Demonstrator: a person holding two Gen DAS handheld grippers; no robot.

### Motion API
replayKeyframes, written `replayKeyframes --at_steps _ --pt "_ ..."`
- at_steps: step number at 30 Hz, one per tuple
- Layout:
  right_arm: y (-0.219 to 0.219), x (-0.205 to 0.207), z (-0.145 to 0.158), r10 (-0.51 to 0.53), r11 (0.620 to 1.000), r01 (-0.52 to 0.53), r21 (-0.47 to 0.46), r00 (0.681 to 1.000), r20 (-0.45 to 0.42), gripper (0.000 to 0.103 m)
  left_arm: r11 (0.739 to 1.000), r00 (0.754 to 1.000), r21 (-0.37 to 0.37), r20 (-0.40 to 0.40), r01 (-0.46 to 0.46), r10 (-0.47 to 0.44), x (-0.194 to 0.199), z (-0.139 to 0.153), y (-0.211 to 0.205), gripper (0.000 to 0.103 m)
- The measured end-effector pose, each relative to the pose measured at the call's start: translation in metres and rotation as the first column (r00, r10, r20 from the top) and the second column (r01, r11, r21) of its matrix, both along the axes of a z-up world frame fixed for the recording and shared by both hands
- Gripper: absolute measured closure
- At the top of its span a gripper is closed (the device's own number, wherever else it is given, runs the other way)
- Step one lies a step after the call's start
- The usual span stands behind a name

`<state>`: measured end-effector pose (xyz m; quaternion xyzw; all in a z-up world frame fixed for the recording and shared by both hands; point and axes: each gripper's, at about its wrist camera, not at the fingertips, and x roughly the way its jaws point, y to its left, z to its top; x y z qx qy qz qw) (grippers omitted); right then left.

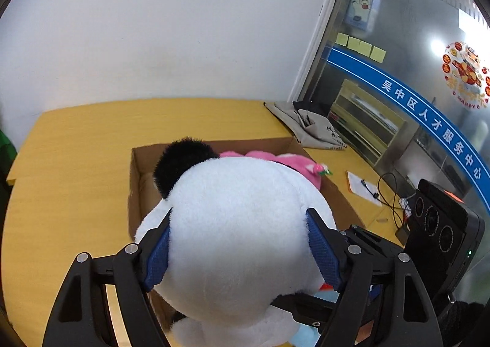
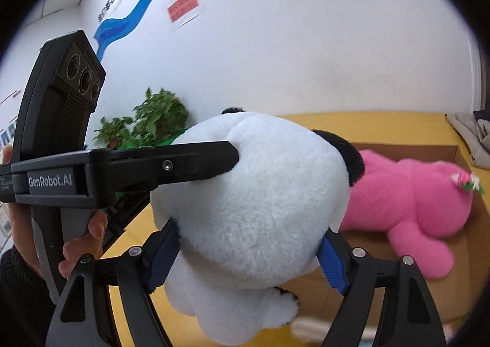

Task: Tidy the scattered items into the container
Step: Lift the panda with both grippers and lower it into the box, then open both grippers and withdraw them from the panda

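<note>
Both grippers hold a white plush panda [image 1: 239, 224] with black ears by its head. My left gripper [image 1: 240, 243] is shut on the panda's head from one side. My right gripper [image 2: 249, 250] is shut on it from another side [image 2: 260, 194]. The left gripper's finger [image 2: 171, 163] shows in the right wrist view, pressed into the head. The panda hangs over the near end of an open cardboard box [image 1: 137, 181] on the yellow table [image 1: 76, 145]. A pink plush toy [image 2: 407, 194] lies inside the box [image 2: 453, 154]; it also shows in the left wrist view [image 1: 294, 163].
A grey cloth bag [image 1: 309, 129] lies at the table's far right corner. A notepad [image 1: 363, 187] with a black cable lies right of the box. A potted plant [image 2: 153, 120] stands by the wall at left. A glass partition [image 1: 398, 71] bounds the right side.
</note>
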<state>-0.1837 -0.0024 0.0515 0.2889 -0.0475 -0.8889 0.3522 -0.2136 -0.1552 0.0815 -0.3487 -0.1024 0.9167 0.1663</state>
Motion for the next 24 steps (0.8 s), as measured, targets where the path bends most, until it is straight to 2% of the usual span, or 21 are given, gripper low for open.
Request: replayKeyframes --at_steps 3,9,11,13,15,17,20,24 --pt "-0.005 -0.036 -0.01 -0.054 0.998 0.053 0.018 0.998 0.034 0.023 0.999 0.999 0.038 0.047 -0.028 0.026 -0.031 -0.02 -0.004 0.02" --pt "-0.022 -0.074 -0.061 -0.075 0.996 0.063 0.066 0.975 0.209 0.023 0.996 0.98 -0.003 0.178 -0.092 0.091 -0.052 -0.082 -0.016 0.019" --pt "-0.034 -0.076 -0.075 -0.069 0.991 0.041 0.127 0.972 0.226 0.023 0.996 0.977 -0.025 0.192 -0.086 0.089 -0.049 -0.096 -0.018 0.019" --pt "-0.049 -0.074 -0.09 -0.062 0.977 0.011 0.211 0.969 0.238 0.023 0.993 0.977 -0.085 0.193 -0.079 0.094 -0.046 -0.107 -0.014 0.018" --pt "-0.056 -0.072 -0.1 -0.079 0.967 0.018 0.253 0.97 0.232 0.019 0.992 0.976 -0.084 0.19 -0.09 0.104 -0.042 -0.11 -0.014 0.017" --pt "-0.055 -0.071 -0.1 -0.087 0.966 0.022 0.259 0.966 0.243 0.014 0.992 0.973 -0.071 0.201 -0.101 0.113 -0.038 -0.112 -0.016 0.016" --pt "-0.042 -0.064 -0.092 -0.074 0.971 0.006 0.241 0.959 0.273 0.012 0.991 0.972 -0.083 0.203 -0.108 0.123 -0.028 -0.116 -0.021 0.016" --pt "0.011 -0.016 -0.068 -0.094 0.981 0.052 0.187 0.97 0.225 0.012 0.987 0.965 -0.048 0.209 -0.15 0.157 -0.014 -0.109 -0.03 0.015"
